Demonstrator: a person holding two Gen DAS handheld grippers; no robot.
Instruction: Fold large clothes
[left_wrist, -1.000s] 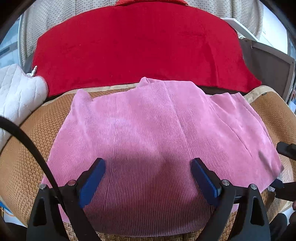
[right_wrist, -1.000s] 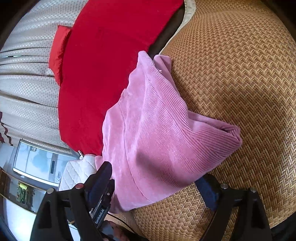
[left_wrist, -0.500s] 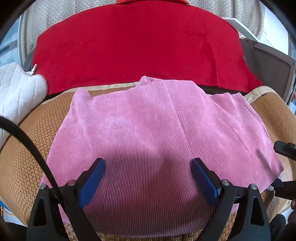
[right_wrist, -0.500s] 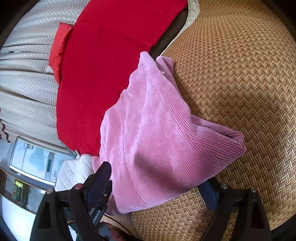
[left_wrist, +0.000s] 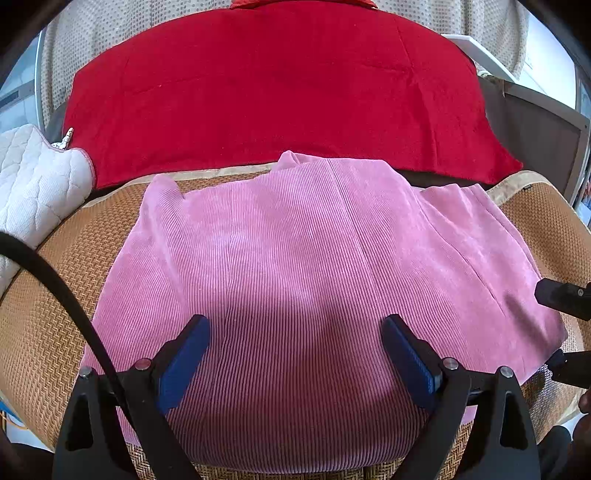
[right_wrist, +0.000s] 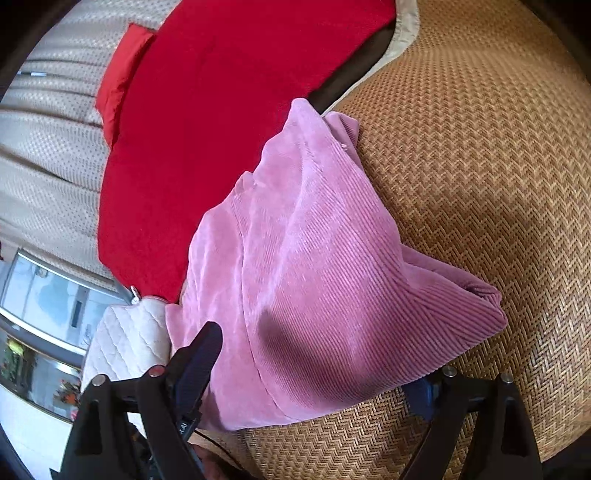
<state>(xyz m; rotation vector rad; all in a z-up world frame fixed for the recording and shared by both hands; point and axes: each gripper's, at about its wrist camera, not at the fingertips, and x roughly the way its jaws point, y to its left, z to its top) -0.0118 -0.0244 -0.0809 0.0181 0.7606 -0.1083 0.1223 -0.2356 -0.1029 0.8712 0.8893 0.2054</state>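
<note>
On woven mat (left_wrist: 55, 332): pink corduroy garment (left_wrist: 314, 266), partly folded.
Change: right corner lifted slightly higher.
Left hand-held gripper (left_wrist: 295, 354): spread, above cloth.
Right hand-held gripper (right_wrist: 317, 373): spread, astride the hem; grip not confirmed.
Behind: red blanket (left_wrist: 277, 92).

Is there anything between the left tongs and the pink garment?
Nothing visible. The left tongs stand open directly above the pink garment, with only bare cloth between their fingers; the white quilted pad lies off to the side.
</note>
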